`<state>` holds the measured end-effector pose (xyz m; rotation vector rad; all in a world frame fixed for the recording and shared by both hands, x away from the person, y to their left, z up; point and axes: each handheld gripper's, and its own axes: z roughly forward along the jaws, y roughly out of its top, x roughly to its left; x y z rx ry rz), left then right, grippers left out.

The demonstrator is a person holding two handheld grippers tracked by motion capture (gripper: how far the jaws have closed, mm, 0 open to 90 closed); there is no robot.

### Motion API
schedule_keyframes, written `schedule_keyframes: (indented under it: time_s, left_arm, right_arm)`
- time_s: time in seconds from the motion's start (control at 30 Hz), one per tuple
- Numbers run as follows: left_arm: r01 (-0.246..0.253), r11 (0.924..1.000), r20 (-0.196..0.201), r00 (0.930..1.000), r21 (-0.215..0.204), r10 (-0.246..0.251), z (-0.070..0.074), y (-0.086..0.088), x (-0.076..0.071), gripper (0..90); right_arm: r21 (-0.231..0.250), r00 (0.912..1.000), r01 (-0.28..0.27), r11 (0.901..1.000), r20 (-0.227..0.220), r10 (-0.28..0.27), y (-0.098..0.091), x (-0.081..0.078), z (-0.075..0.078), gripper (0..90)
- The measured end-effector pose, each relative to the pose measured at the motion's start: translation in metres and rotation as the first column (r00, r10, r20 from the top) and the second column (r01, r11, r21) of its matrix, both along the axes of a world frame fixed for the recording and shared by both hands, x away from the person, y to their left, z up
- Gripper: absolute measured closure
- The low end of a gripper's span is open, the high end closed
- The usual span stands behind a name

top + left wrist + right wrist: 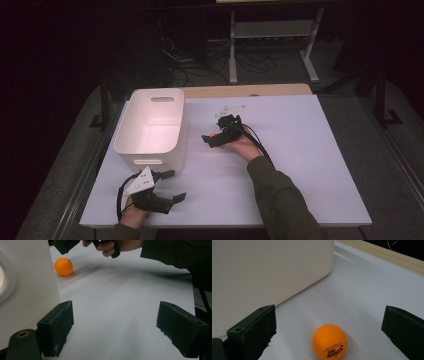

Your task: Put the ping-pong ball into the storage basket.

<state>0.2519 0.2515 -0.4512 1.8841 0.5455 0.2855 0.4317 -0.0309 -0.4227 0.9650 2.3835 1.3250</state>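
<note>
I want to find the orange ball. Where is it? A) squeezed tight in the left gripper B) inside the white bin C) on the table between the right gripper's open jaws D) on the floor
C: the ball lies on the table between the right gripper's wide-open jaws, beside the bin, touching neither jaw.

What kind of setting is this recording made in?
Probably a lab or test bench, not a home: a white-covered table in a dark room, cables trailing across the floor behind it, and a bare metal frame. On the table are a bin and a ball.
</note>
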Motion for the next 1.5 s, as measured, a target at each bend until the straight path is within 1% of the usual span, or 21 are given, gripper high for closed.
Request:
schedule_keyframes:
  time_s: [0.3,0.43,0.57,0.63,0.77,1.07,1.2,1.5]
  left_arm:
    - [0.000,1.0000,0.001,1.0000,0.000,0.000,0.000,0.000,0.000,14.0]
    - [0.000,1.0000,0.001,1.0000,-0.002,0.000,0.000,0.000,0.000,14.0]
    - [0.000,1.0000,0.001,1.0000,-0.001,0.000,0.000,0.000,0.000,14.0]
    - [0.000,1.0000,0.001,1.0000,-0.002,0.000,0.000,0.000,0.000,14.0]
    - [0.000,1.0000,0.001,1.0000,-0.001,0.000,0.000,0.000,0.000,14.0]
    - [0.000,1.0000,0.002,1.0000,-0.001,0.000,0.000,0.000,0.000,14.0]
    - [0.000,1.0000,0.002,1.0000,-0.002,0.000,0.000,0.000,0.000,14.0]
    - [0.001,1.0000,0.002,1.0000,-0.002,0.000,0.000,0.000,0.000,14.0]
  right_arm:
    - [-0.009,1.0000,0.004,0.9999,-0.002,-0.004,0.002,0.004,-0.009,0.0]
    - [-0.021,1.0000,0.006,0.9998,-0.007,-0.006,0.003,0.005,-0.013,0.0]
    - [-0.021,0.9997,0.008,0.9997,-0.022,-0.009,0.005,0.007,-0.018,0.0]
    - [-0.023,0.9998,0.005,0.9997,-0.018,-0.006,0.005,0.007,-0.019,0.0]
    - [-0.022,0.9995,0.006,0.9997,-0.030,-0.007,0.007,0.007,-0.022,0.0]
    - [-0.054,0.9992,0.003,0.9985,-0.040,-0.005,0.008,0.007,-0.028,0.0]
    - [-0.061,0.9990,0.005,0.9981,-0.044,-0.007,0.008,0.007,-0.029,0.0]
    - [-0.091,0.9991,0.001,0.9959,-0.042,-0.005,0.009,0.007,-0.033,0.4]
